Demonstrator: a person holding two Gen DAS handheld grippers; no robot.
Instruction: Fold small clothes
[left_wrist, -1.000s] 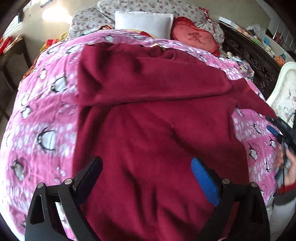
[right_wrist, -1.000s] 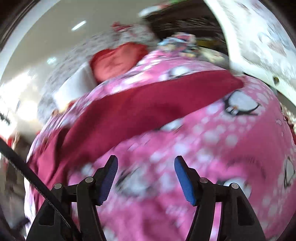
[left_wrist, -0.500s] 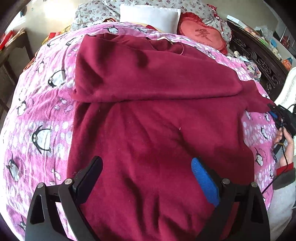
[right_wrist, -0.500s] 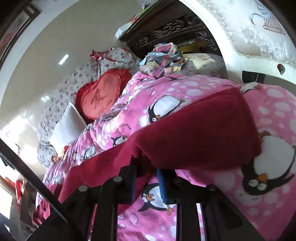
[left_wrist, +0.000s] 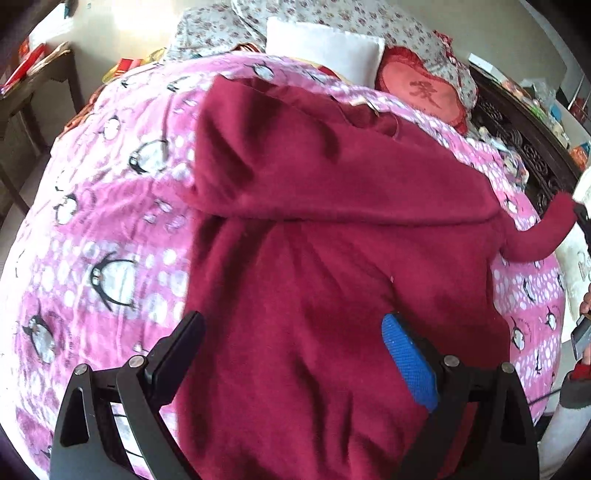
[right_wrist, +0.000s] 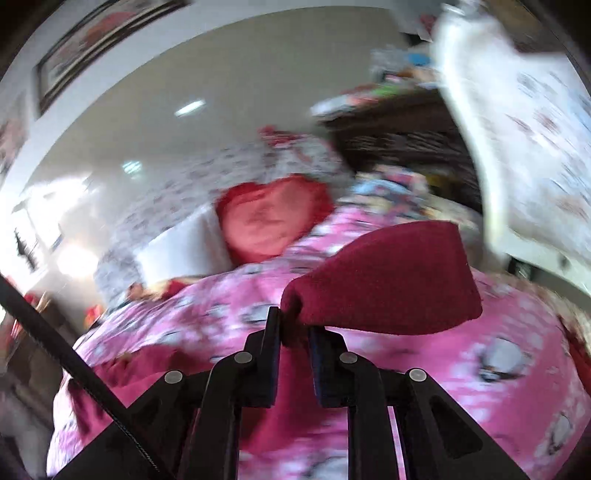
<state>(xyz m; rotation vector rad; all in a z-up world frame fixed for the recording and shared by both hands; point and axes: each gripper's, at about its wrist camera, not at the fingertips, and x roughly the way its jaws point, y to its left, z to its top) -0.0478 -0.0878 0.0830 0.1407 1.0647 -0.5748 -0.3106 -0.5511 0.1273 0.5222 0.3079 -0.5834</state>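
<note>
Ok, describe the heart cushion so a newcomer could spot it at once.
Start at the bed's pink penguin blanket and look to its head end. Beside the white pillow lies the heart cushion: the only red one, frilled, with a character stitched on its face.

A bed is covered by a pink penguin-print blanket (left_wrist: 110, 229). At its head a white pillow (left_wrist: 325, 48), a red heart-shaped cushion (left_wrist: 424, 92) and floral bedding (left_wrist: 332, 14) are piled up. Dark carved wooden furniture (left_wrist: 517, 147) is seen along one side, cluttered on top, and a dark wooden table (left_wrist: 37, 85) on the other. A framed picture (right_wrist: 96, 44) is hung high on the plain pale wall (right_wrist: 240, 92), which is washed out by bright light at one side.
</note>
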